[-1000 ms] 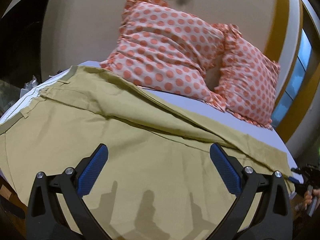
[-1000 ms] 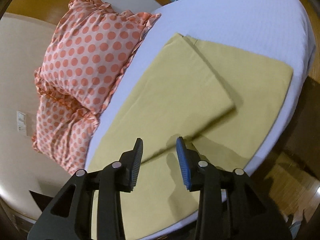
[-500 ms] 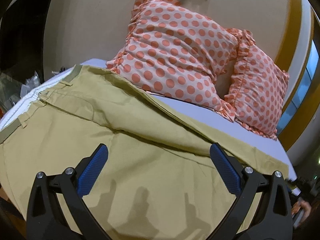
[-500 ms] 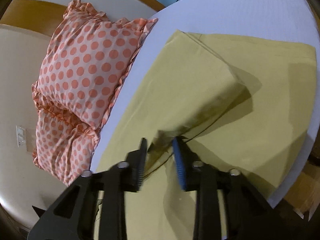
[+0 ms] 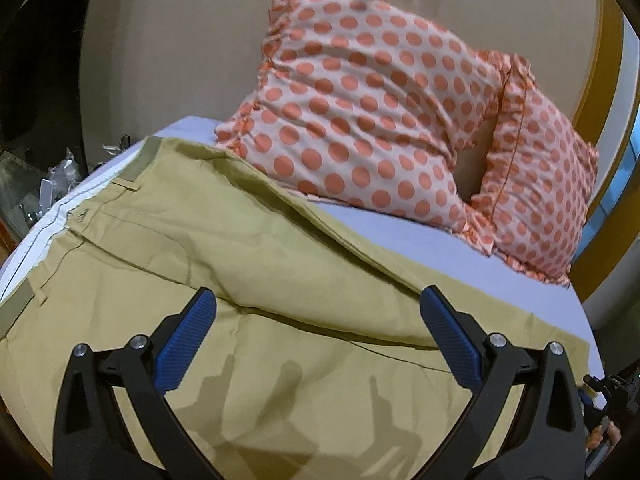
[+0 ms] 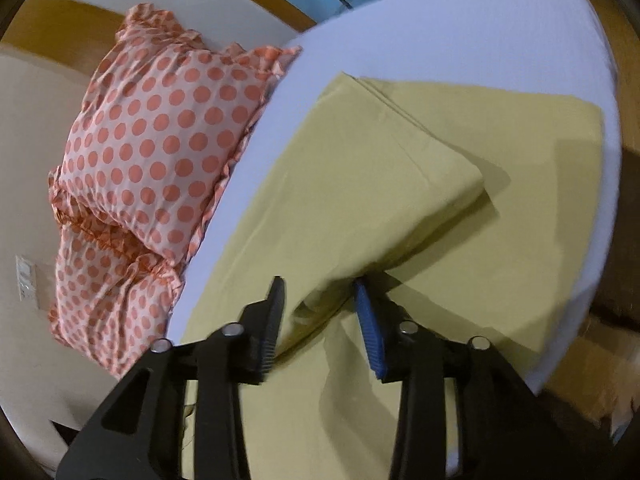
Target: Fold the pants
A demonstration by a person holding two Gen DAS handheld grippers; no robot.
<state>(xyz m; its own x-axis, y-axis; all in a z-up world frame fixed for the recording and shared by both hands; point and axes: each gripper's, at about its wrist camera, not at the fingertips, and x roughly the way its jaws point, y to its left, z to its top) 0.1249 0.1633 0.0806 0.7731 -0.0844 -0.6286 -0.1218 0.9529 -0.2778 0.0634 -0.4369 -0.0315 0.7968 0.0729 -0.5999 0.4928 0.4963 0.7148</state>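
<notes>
While the right gripper [image 6: 318, 316] pinches a raised fold of the khaki pants [image 6: 400, 208] between half-closed jaws, the leg-over-leg fold seems underway; next, carry that edge across. Farther along the bed [image 6: 480, 28], the left gripper [image 5: 316, 336] hovers wide open above the seat, holding nothing.

Count: one pair of khaki pants [image 5: 248, 272] on one bed with a lavender sheet [image 6: 480, 32]. Two polka-dot pillows: one nearer [image 5: 360, 120], one farther [image 5: 540, 184]. Two grippers: left gripper [image 5: 316, 312], right gripper [image 6: 320, 300]. One wall socket plate [image 6: 25, 280].
</notes>
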